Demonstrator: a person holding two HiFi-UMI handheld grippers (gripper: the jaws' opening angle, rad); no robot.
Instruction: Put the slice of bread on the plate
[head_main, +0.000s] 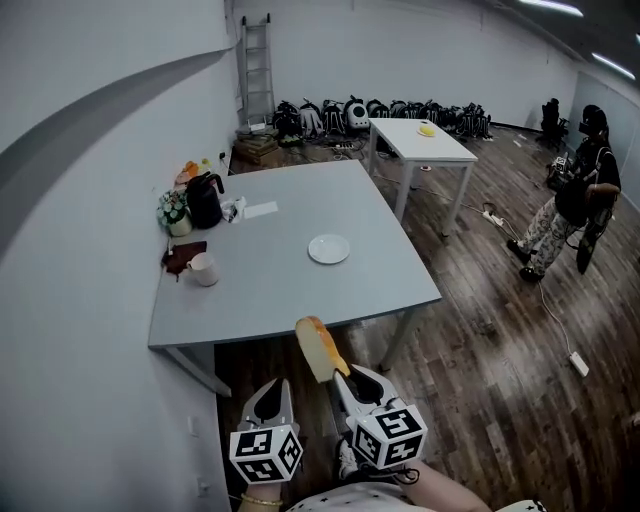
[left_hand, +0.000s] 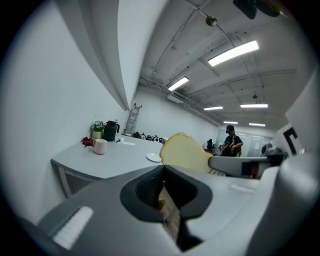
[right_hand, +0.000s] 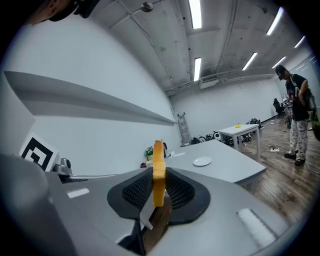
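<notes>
A slice of bread (head_main: 320, 348) with a brown crust stands on edge between the pads of my right gripper (head_main: 345, 382), which is shut on it, in front of the grey table's (head_main: 290, 290) near edge. In the right gripper view the bread (right_hand: 158, 172) sticks up edge-on from the right gripper (right_hand: 158, 194). A small white plate (head_main: 328, 248) lies empty near the table's middle, well beyond the bread; the plate (right_hand: 202, 161) shows past the jaws. My left gripper (head_main: 268, 400) hangs beside the right one, shut and empty. From the left gripper (left_hand: 162, 192) I see the bread (left_hand: 185, 154) and plate (left_hand: 153, 157).
At the table's left side stand a white mug (head_main: 204, 269), a black kettle (head_main: 204, 200), a flower pot (head_main: 174, 212) and a paper (head_main: 260, 210). A white table (head_main: 420, 140) stands behind; a person (head_main: 575, 195) is at the right. A ladder (head_main: 255, 60) and bags line the far wall.
</notes>
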